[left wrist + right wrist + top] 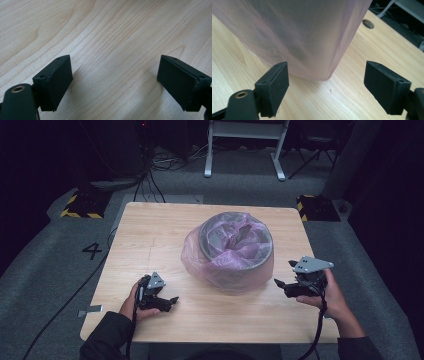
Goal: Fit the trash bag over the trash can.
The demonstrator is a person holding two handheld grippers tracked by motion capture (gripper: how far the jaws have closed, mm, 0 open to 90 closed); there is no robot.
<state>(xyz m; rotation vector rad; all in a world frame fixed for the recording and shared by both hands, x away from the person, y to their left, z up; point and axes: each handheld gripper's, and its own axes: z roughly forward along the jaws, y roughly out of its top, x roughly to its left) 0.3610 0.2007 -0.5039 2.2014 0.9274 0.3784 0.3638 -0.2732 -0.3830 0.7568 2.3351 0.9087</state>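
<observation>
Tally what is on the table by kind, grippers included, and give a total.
Bins: 1, a round grey bin
Plastic bags: 1, a pink bag lining the bin
Grippers: 2, left gripper and right gripper
Total: 4

Spread fingers (57, 82) over bare wooden table (112, 37)

The high view looks forward and down from above the person's side, taking in the whole worktop (150, 235) and the floor beyond. The left gripper view rides low and close, facing bare wood grain between the left tongs (115, 82). The right gripper view, equally near, looks along the right tongs (325, 87) at the pink-bagged bin (294, 32) (also central in the high view (235, 250)).
</observation>
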